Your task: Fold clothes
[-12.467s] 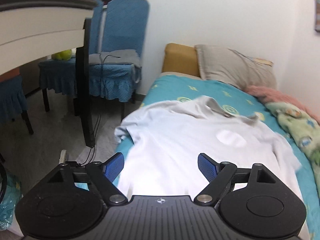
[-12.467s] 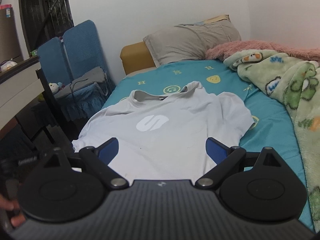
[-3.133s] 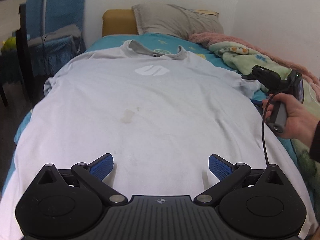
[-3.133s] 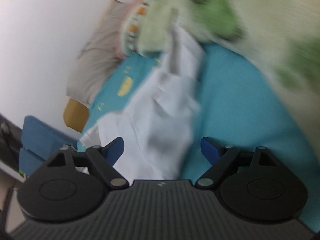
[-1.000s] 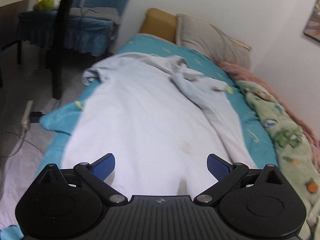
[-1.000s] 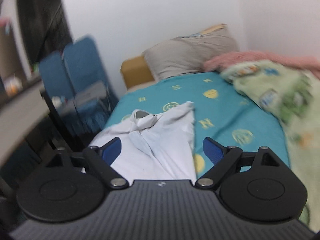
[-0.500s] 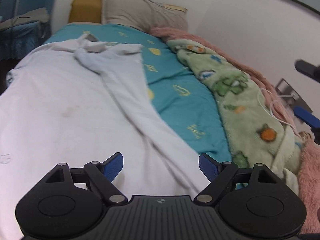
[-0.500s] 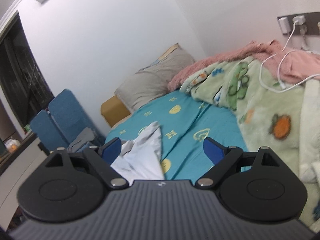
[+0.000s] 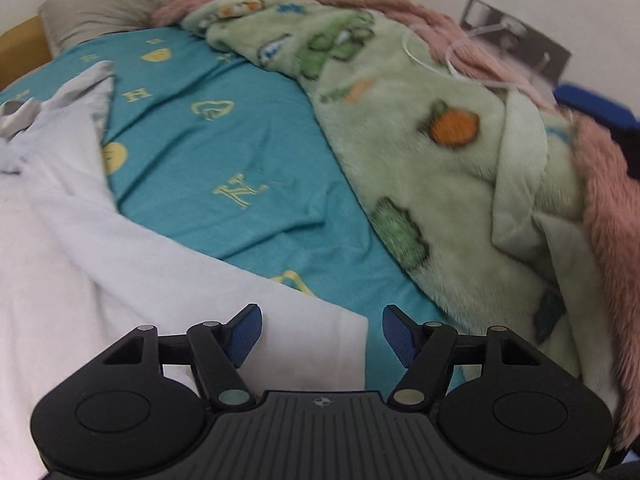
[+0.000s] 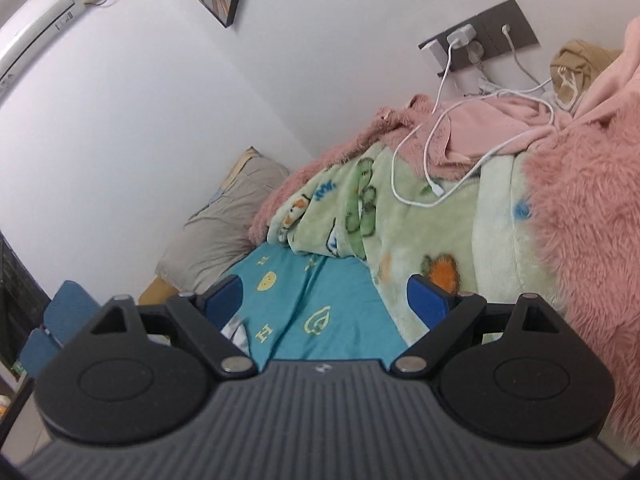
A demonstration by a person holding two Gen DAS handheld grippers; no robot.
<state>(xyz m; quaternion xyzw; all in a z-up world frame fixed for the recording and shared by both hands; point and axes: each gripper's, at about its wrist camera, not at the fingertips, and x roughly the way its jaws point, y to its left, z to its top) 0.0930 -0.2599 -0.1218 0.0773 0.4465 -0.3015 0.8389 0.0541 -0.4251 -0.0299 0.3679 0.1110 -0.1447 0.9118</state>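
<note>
There is one white T-shirt, one green blanket, one pink blanket, one pillow and two white cables.

Left gripper: matte black body, ribbed centre plate marked with a small round crosshair emblem. Two round black housings are seen at either side, each with a shallow circular recess. Angled black link arms are pinned with silver screws. Blue textured pads are fitted on the jaws. Right gripper: same build is noted, ribbed plate greyer, blue pads smooth-looking.
</note>
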